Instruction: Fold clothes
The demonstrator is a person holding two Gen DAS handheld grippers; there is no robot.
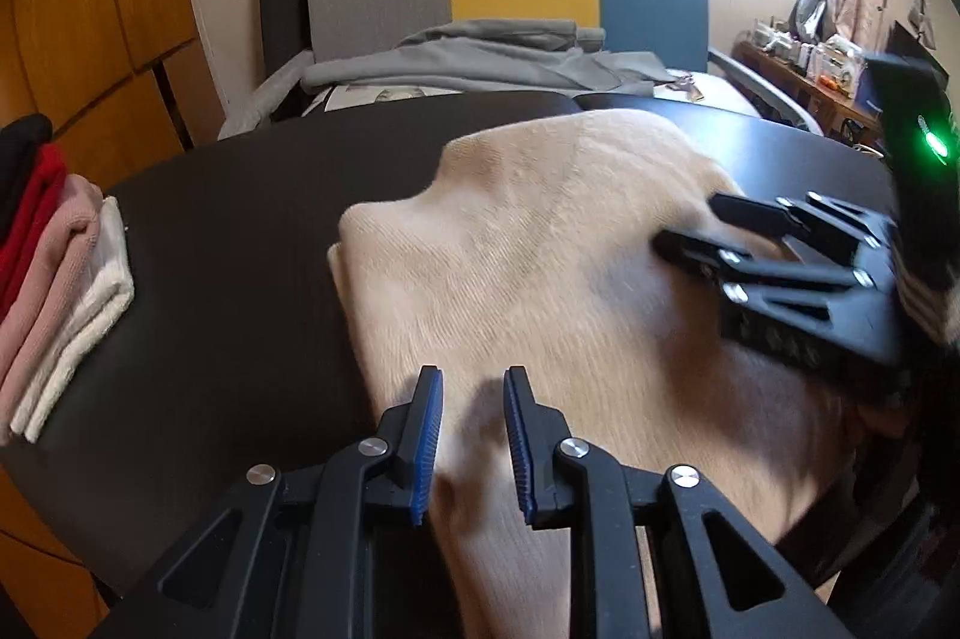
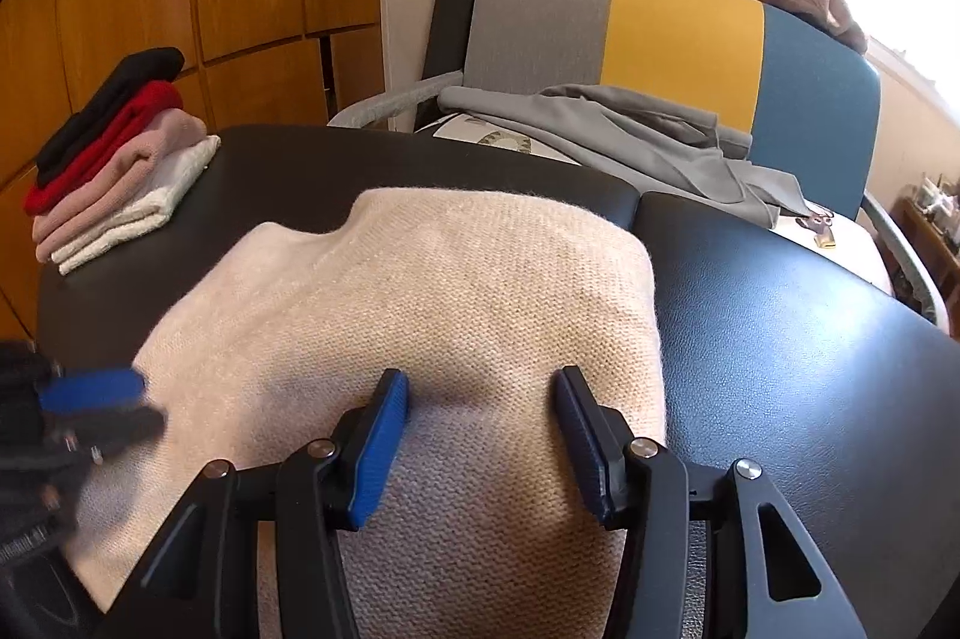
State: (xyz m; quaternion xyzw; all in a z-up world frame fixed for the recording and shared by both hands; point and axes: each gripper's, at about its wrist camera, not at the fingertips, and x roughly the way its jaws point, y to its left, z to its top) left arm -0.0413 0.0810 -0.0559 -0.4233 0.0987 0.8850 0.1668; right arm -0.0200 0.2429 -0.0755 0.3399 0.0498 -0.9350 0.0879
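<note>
Parted right tongs (image 2: 480,402) over cream sweater (image 2: 420,279).

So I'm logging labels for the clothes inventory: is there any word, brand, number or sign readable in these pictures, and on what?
None can be read.
Cream sweater: no tag or print visible.
Folded stack: no labels showing.
Items on the shelf by the window: too small and blurred to read.

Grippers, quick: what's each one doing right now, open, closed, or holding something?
Left gripper: open, pads apart above the cream sweater, gripping nothing.
Right gripper: open, pads wide over the sweater, gripping nothing.
</note>
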